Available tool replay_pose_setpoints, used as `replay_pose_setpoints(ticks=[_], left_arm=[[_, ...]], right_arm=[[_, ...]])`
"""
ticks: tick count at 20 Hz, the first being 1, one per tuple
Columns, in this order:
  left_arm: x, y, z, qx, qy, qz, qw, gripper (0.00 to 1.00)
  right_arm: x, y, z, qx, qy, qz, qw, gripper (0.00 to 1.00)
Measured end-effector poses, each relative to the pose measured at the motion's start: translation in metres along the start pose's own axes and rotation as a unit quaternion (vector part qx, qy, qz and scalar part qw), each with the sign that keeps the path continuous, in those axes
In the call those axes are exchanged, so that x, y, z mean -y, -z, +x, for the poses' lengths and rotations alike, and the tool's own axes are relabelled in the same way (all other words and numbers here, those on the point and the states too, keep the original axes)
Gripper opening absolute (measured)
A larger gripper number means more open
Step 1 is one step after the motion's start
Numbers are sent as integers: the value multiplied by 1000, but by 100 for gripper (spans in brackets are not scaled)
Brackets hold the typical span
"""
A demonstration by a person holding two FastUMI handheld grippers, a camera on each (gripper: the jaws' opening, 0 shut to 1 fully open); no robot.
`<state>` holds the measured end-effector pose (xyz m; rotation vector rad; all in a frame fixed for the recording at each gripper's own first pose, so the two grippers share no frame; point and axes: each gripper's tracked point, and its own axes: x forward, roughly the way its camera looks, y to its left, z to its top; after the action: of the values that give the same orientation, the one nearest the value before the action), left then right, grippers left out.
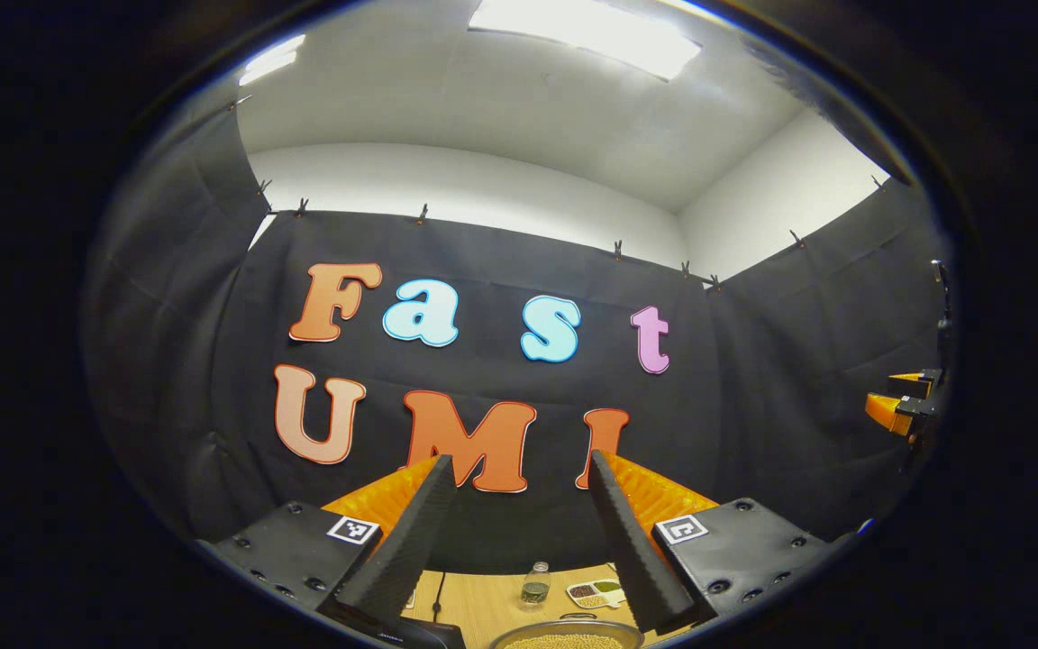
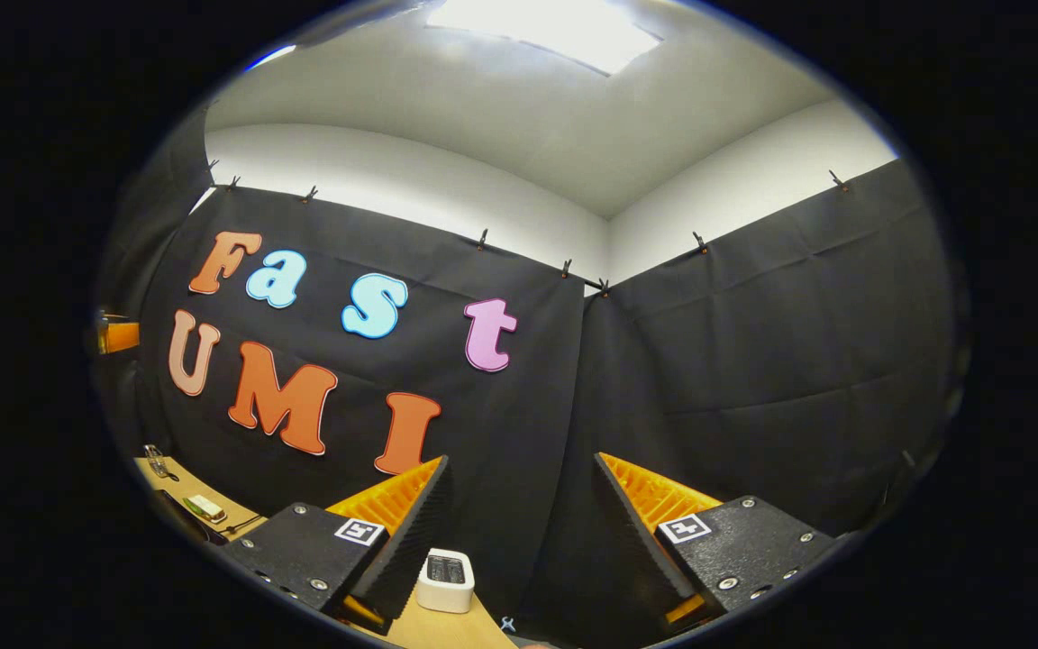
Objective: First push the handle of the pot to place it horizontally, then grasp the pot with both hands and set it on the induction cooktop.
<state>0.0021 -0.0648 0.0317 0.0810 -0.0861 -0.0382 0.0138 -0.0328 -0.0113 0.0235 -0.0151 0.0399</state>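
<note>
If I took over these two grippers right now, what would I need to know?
Left gripper: open, holding nothing, raised and aimed at the booth wall.
Right gripper: open, holding nothing, also raised.
Pot: on the wooden table, its rim just below the left gripper, something grainy inside. A small jar and a sample tray sit behind it.
Done: nothing evident.
Left: push handle horizontal, lift pot with both grippers, set it on the cooktop.

The pot (image 1: 566,636), a round metal pan filled with small tan grains, sits on the table (image 1: 483,599) below and between the left tongs' (image 1: 519,469) fingers.
</note>
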Motion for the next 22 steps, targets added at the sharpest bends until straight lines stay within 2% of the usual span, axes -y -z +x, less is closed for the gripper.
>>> replay_pose_setpoints(ticks=[7, 11, 15, 17, 18, 19, 21, 22], left_arm=[[3, -6, -1, 19, -5, 11, 1000, 96], [6, 28, -4, -18, -8, 23, 1000, 98], [13, 75, -7, -77, -7, 39, 996, 96], [20, 101, -8, -112, -3, 46, 993, 84], [25, 118, -9, -135, 2, 49, 990, 71], [32, 135, -10, -161, 13, 52, 986, 65], [40, 171, -19, -215, 21, 51, 975, 37], [45, 188, -25, -245, 23, 46, 968, 20]], right_arm=[[-15, -6, 1, 14, -19, 11, 1000, 97], [-20, 11, 7, -3, -24, 20, 1000, 95], [-14, 30, 12, -20, -19, 17, 999, 95], [-14, 37, 14, -25, -20, 15, 999, 95], [-12, 40, 14, -28, -21, 16, 999, 95], [-11, 43, 15, -30, -21, 16, 999, 95], [-8, 50, 17, -36, -20, 18, 999, 95], [-6, 53, 17, -38, -21, 19, 999, 95]])
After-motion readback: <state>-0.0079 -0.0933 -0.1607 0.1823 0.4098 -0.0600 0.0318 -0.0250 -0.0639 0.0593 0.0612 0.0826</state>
